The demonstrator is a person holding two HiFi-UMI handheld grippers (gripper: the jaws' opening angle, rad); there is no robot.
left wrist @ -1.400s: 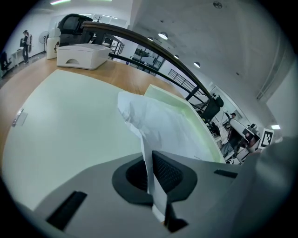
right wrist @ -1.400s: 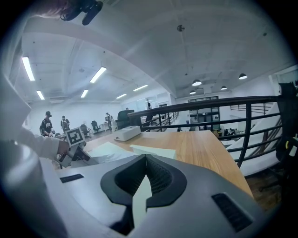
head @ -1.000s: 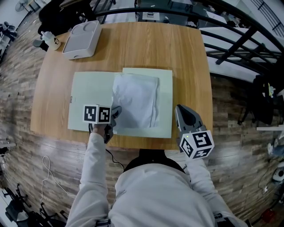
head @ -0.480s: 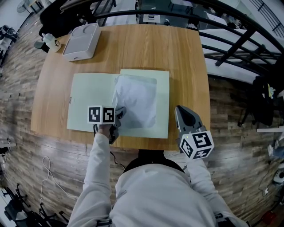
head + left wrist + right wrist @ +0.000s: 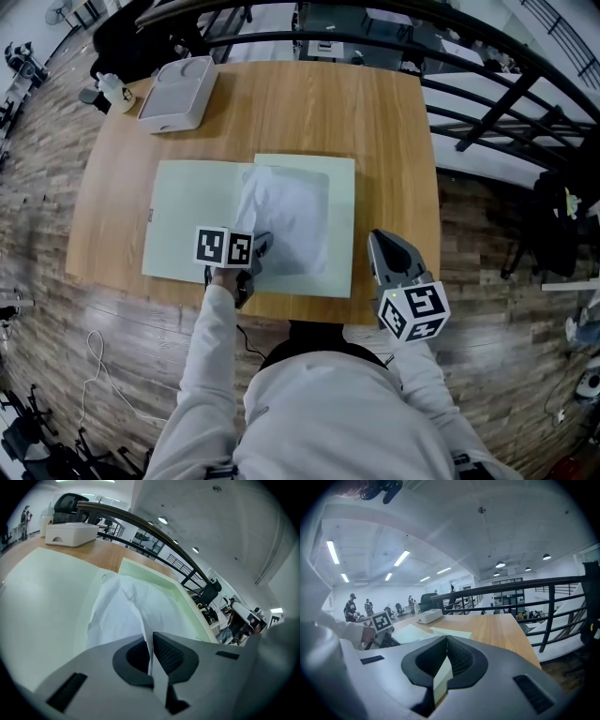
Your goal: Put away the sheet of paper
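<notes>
Pinching the near left edge of the sheet of paper (image 5: 292, 214), the left gripper (image 5: 255, 251) in the head view has slid a little to the right over the last second. It has drawn that edge up off the open green folder (image 5: 187, 220) on the table (image 5: 309, 103). The sheet lies rumpled, mostly over the folder's right leaf. The right gripper (image 5: 377, 242) hangs by the table's near edge, well apart from the paper, and has barely moved.

In the left gripper view the jaws are pressed together on the white sheet, which rises from the folder toward them.

In the right gripper view the jaws meet with nothing between them.

The shift suggests the sheet is being positioned inside the folder. The folder lies open, so laying the sheet flat and closing the cover seem left to do.
</notes>
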